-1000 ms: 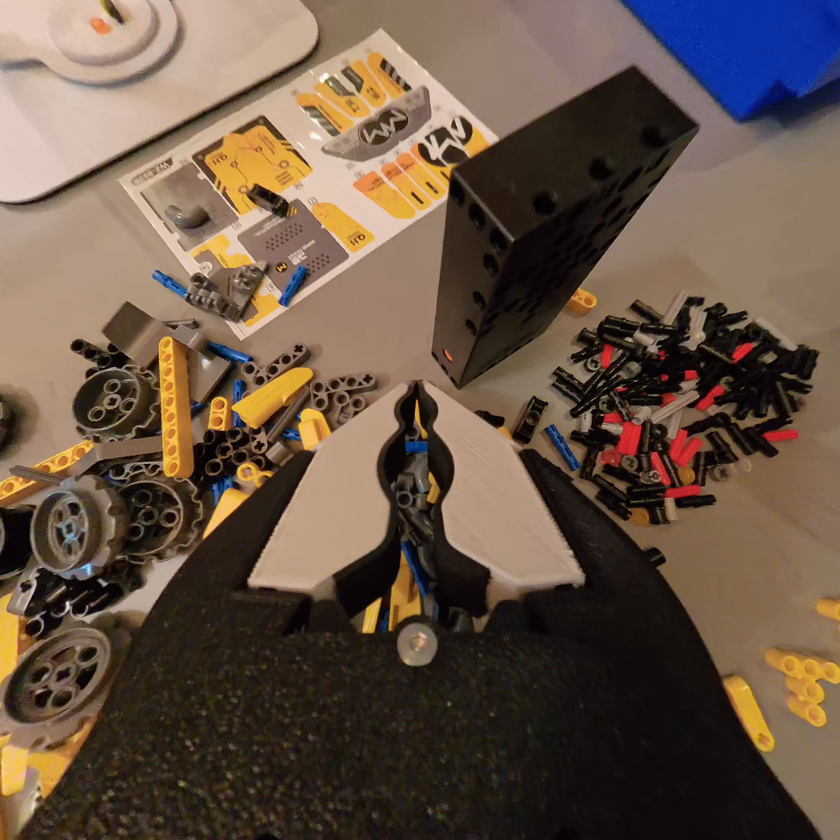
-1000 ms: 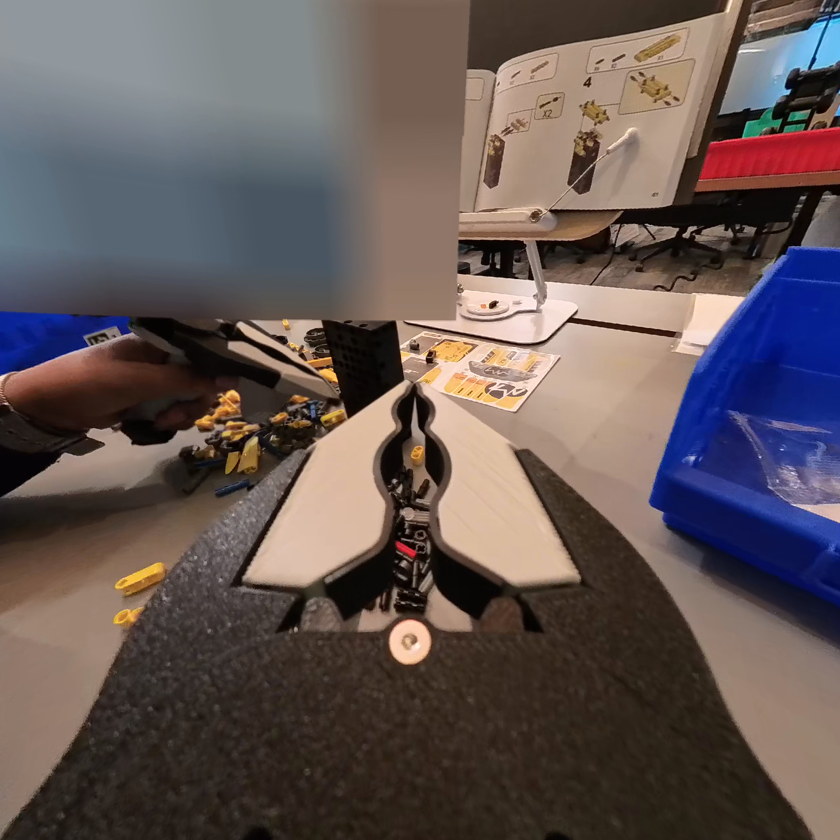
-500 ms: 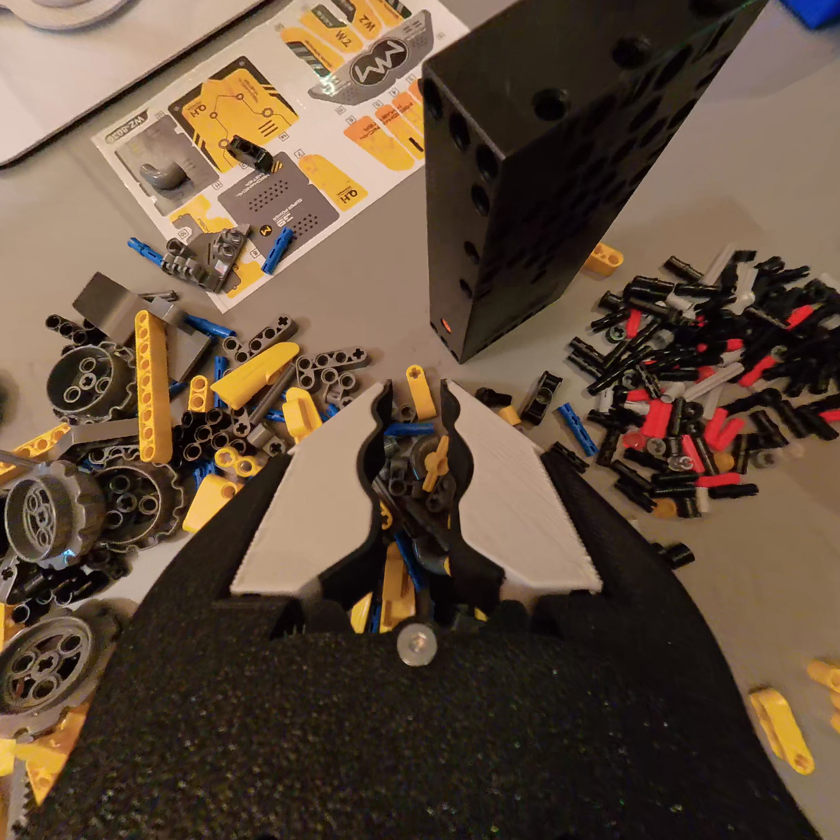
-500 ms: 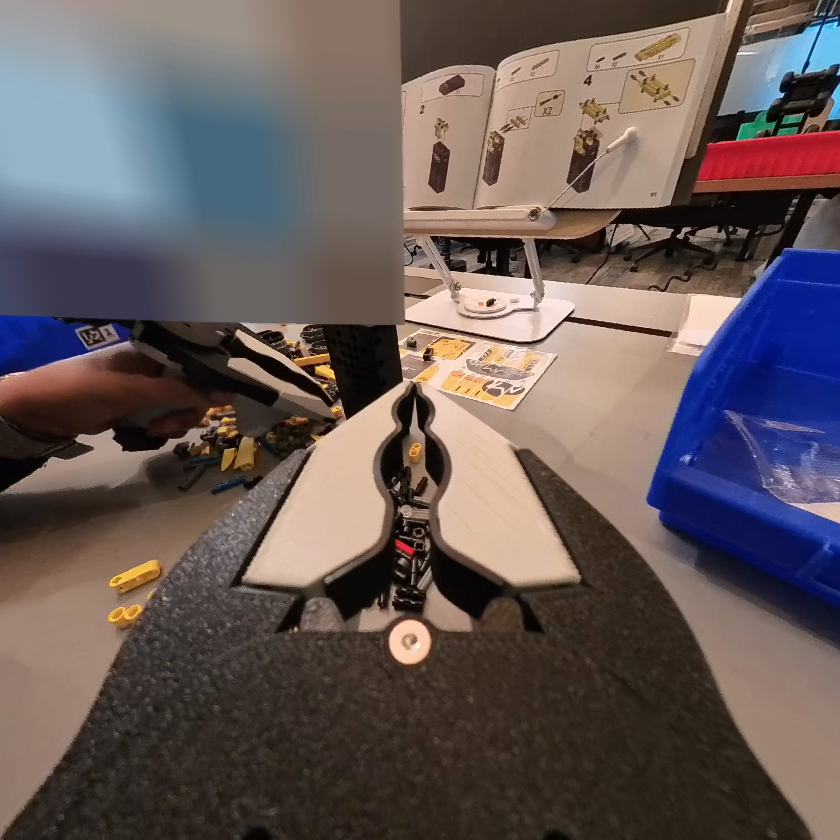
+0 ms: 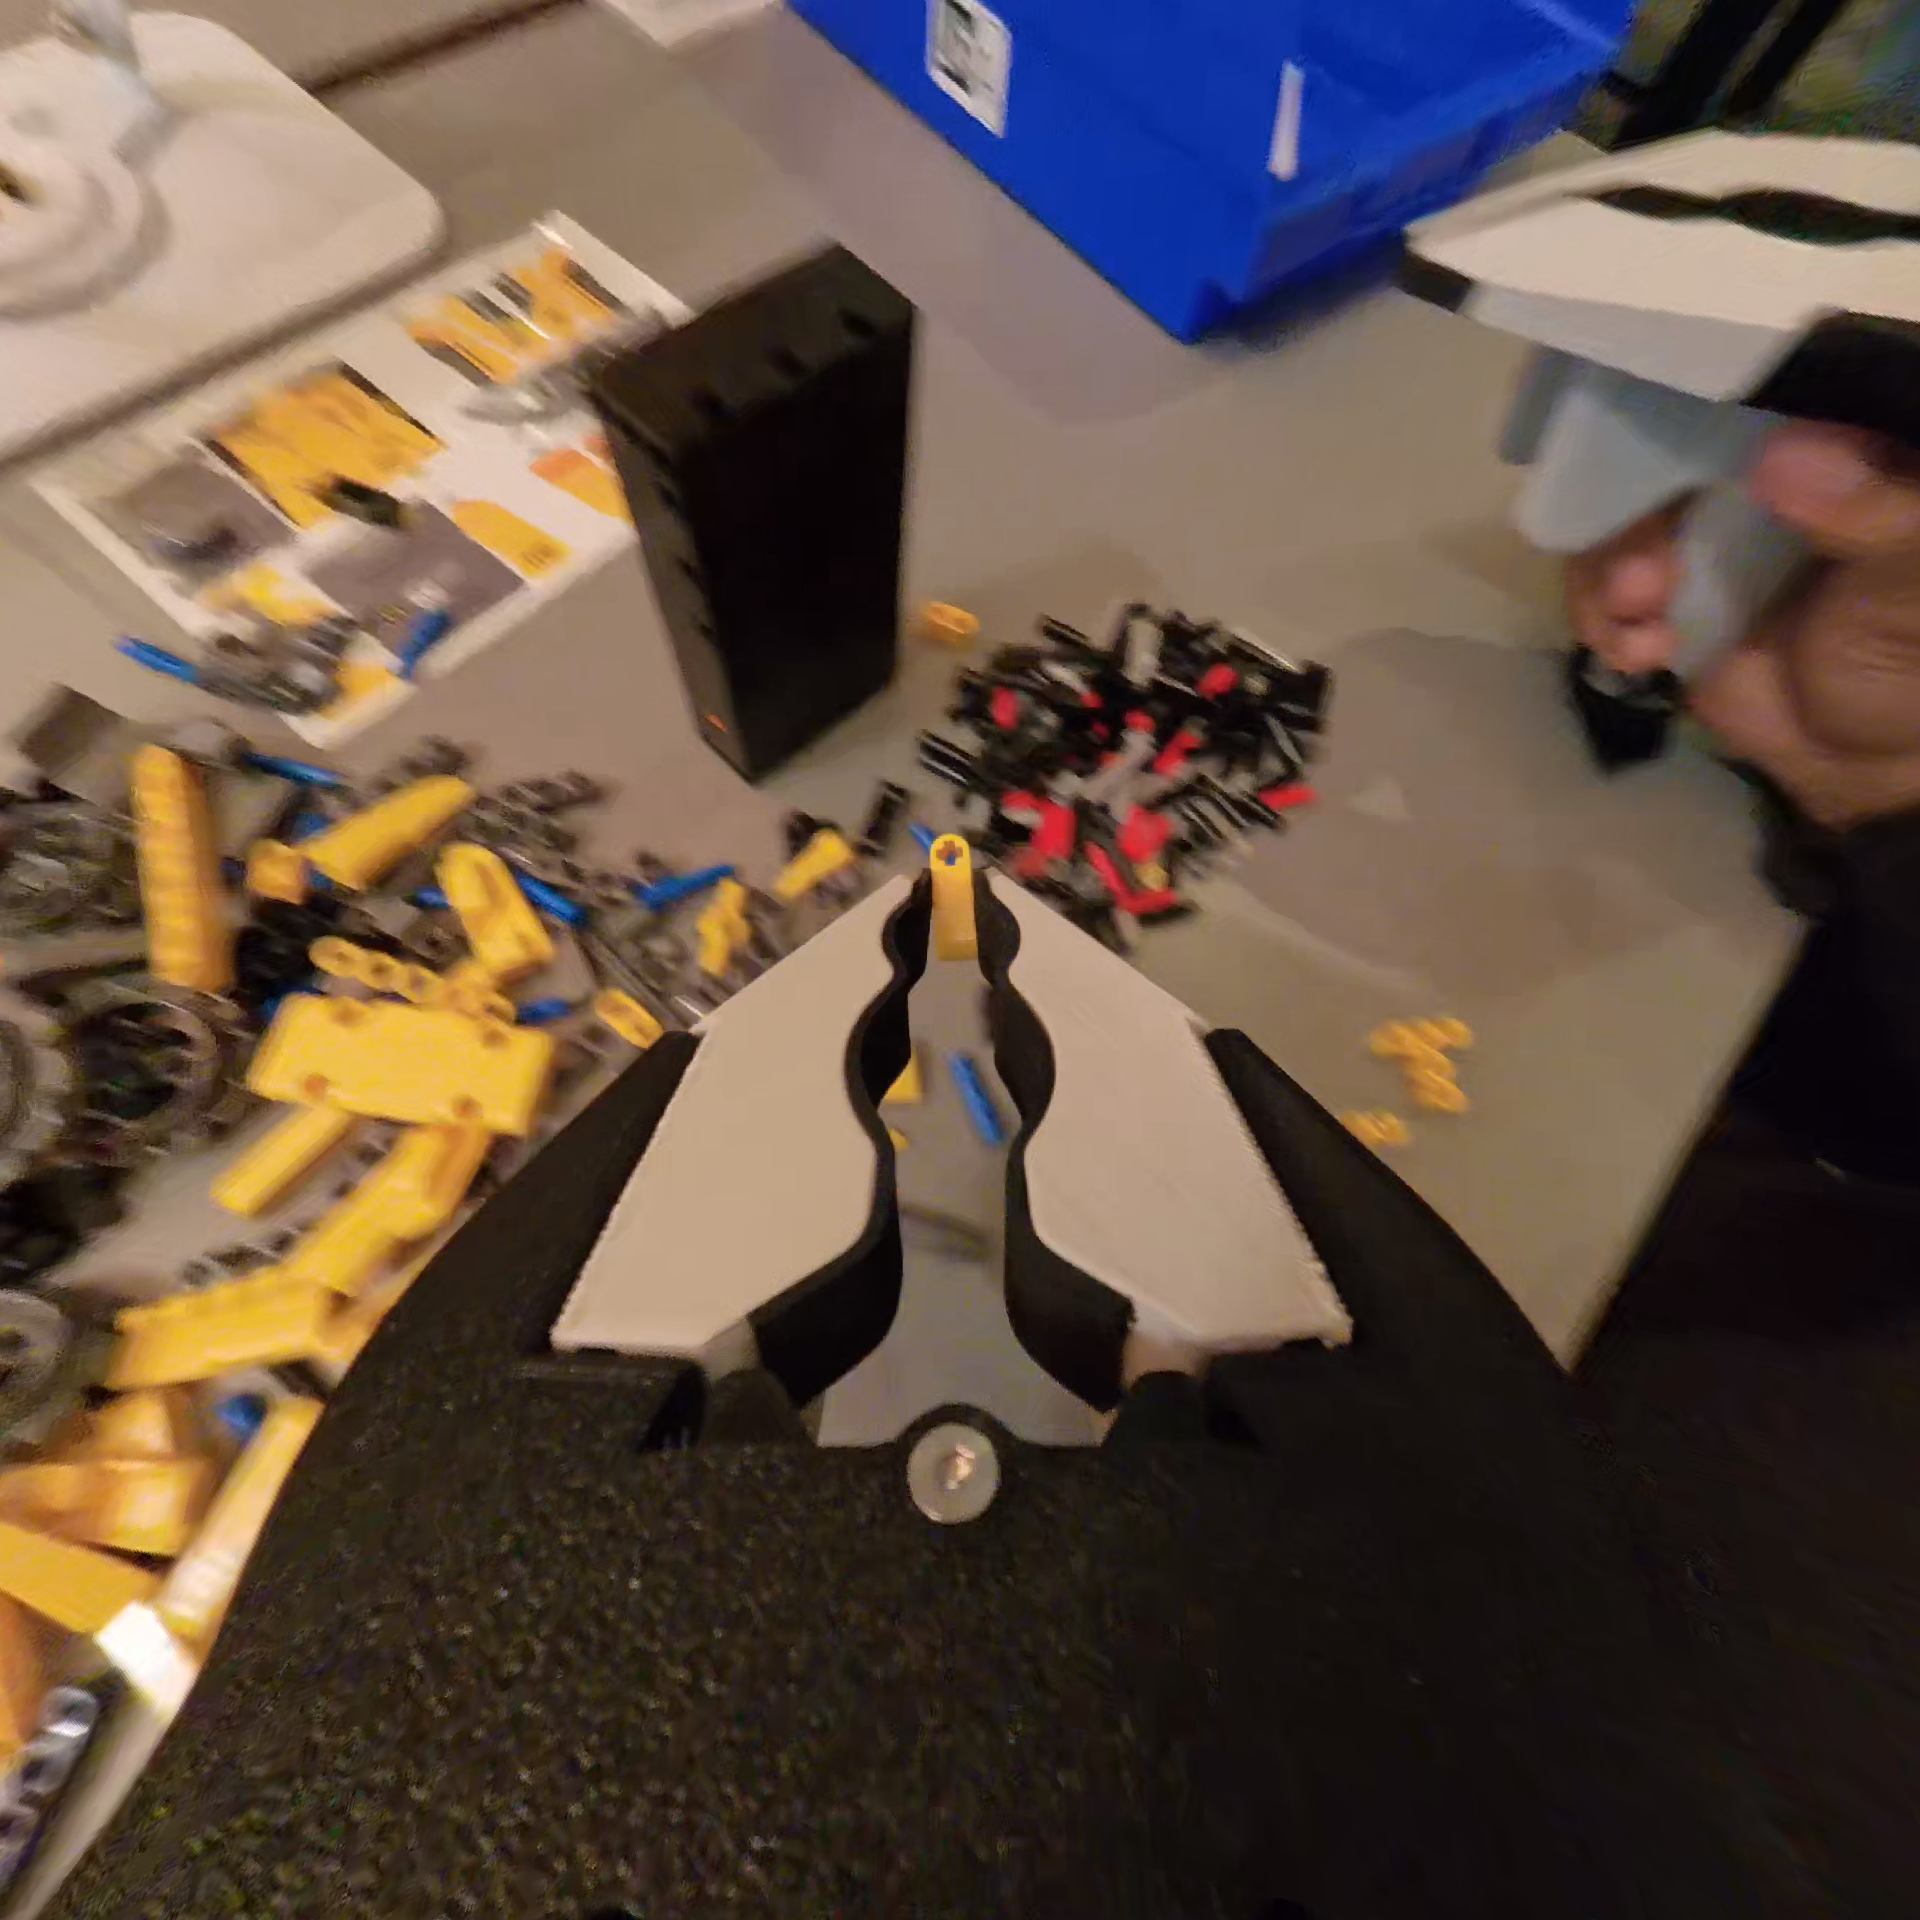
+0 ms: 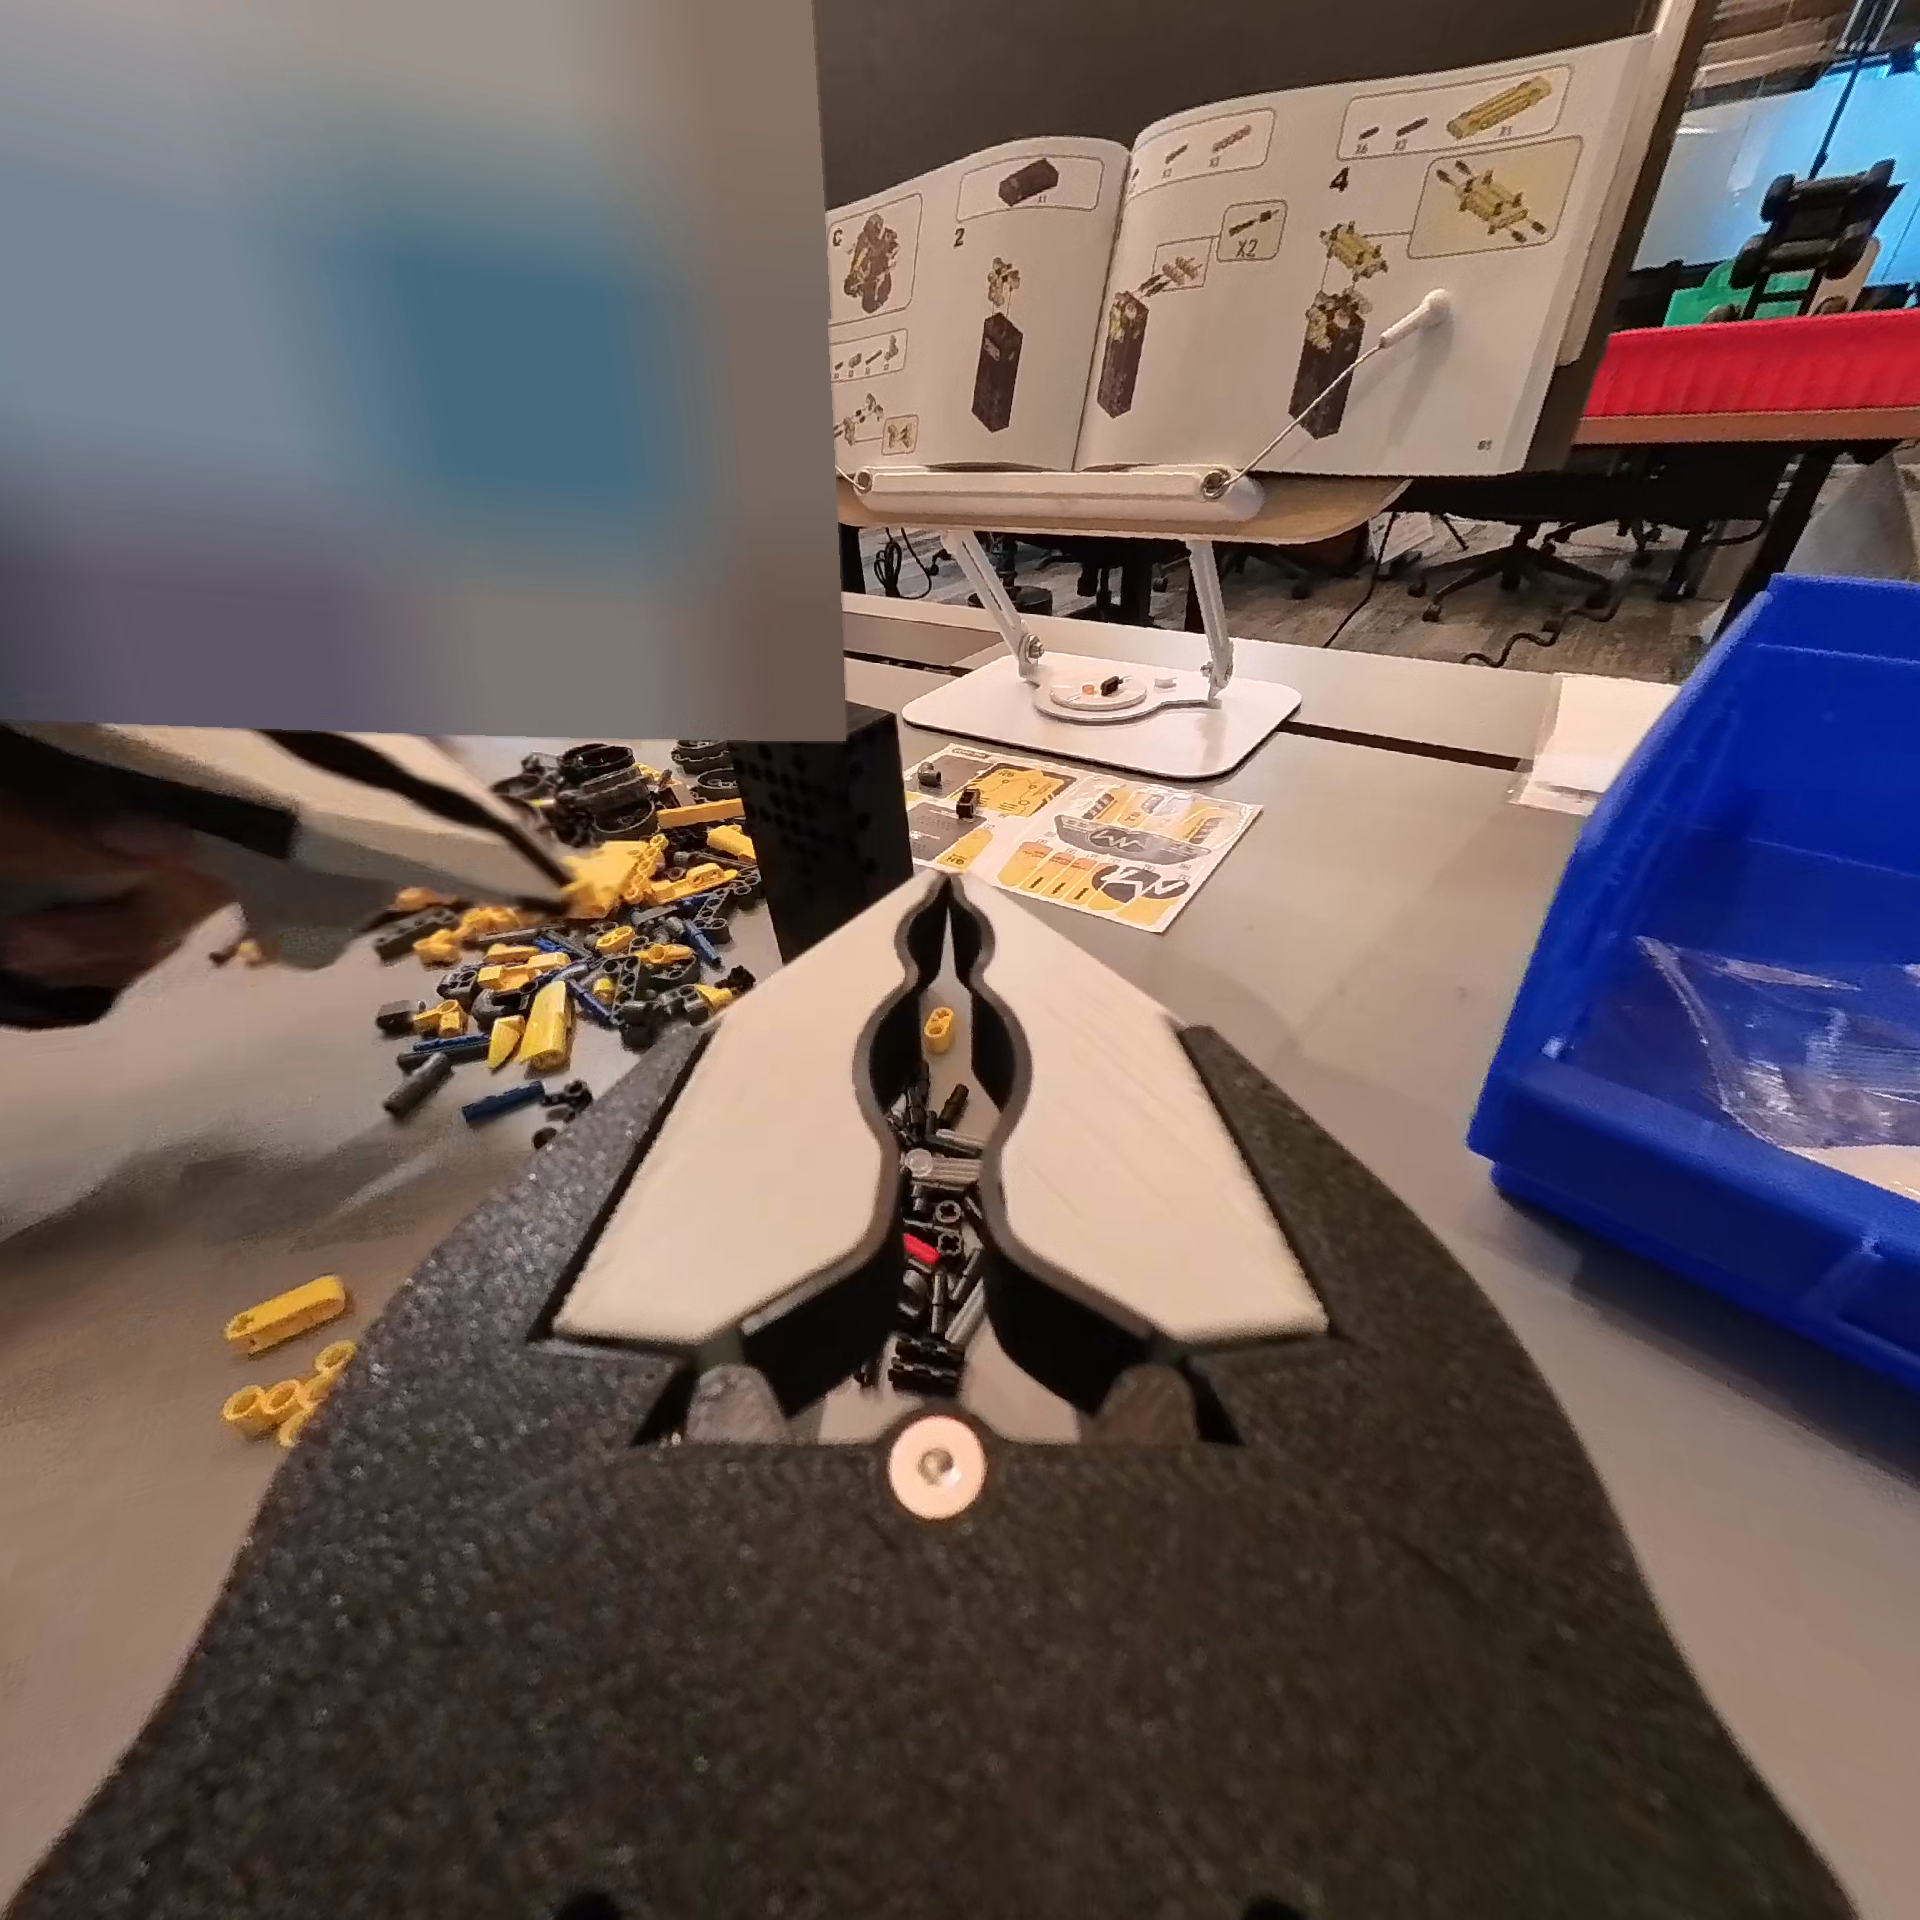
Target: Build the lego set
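Note:
My left gripper [image 5: 948,891] is shut on a small yellow beam piece [image 5: 950,920] with a cross hole. It holds the piece above the grey table, in front of an upright black perforated block [image 5: 769,520]. A pile of black and red pins [image 5: 1132,727] lies to its right, and a pile of yellow, blue and grey parts [image 5: 395,1060] to its left. My right gripper [image 6: 948,891] is shut and empty, over the pins [image 6: 935,1226] and facing the black block [image 6: 831,831]. It also shows at the upper right of the left wrist view [image 5: 1662,239], held by a hand [image 5: 1829,644].
A blue bin [image 6: 1714,987] stands at the right. A sticker sheet [image 6: 1081,842] lies behind the block. An open instruction booklet [image 6: 1195,291] rests on a white stand [image 6: 1112,717] at the back. Loose yellow pieces [image 6: 286,1314] lie near the front. The left gripper [image 6: 416,831] hovers over the parts pile. My hands' fingertips stand some 15 cm from each other.
My left gripper opened over the parts pile, closed on the yellow beam piece, then lifted and pulled back with it. My right gripper stayed shut and barely moved.

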The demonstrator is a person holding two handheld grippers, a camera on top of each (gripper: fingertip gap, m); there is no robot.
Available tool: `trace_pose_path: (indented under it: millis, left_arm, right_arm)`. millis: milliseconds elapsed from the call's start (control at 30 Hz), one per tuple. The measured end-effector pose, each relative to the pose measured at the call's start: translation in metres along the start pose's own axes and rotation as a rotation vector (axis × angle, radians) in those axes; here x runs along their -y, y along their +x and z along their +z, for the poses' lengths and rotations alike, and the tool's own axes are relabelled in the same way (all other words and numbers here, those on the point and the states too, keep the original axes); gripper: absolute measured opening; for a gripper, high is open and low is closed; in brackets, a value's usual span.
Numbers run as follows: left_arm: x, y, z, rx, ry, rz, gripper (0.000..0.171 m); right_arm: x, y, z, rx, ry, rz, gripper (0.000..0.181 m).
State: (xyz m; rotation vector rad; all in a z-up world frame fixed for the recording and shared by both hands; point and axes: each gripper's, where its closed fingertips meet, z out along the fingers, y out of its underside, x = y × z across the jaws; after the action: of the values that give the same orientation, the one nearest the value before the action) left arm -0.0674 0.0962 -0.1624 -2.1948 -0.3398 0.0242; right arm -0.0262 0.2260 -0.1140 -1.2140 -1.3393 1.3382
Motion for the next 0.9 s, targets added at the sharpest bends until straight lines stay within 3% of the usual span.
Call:
trace_pose_path:
  millis: [200,400,533,600,900]
  left_arm:
    - [-0.061,0.053,-0.019,-0.049,-0.129,-0.06,0.008]
    - [-0.088,0.056,-0.017,0.043,-0.181,-0.006,0.008]
    - [-0.09,0.058,-0.015,0.045,-0.171,-0.001,0.011]
    - [-0.087,0.057,-0.018,0.037,-0.153,0.008,0.036]
    - [-0.044,-0.007,-0.048,0.12,0.077,-0.059,0.038]
  right_arm:
    - [-0.004,-0.003,0.002,-0.006,-0.019,-0.033,0.0]
    - [0.0,-0.01,0.0,0.022,0.002,-0.028,0.0]
    - [0.001,-0.005,-0.002,0.022,0.012,0.017,0.0]
    - [0.0,-0.005,-0.002,0.032,0.008,0.036,0.0]
    - [0.0,-0.017,0.005,0.069,-0.012,0.01,0.0]
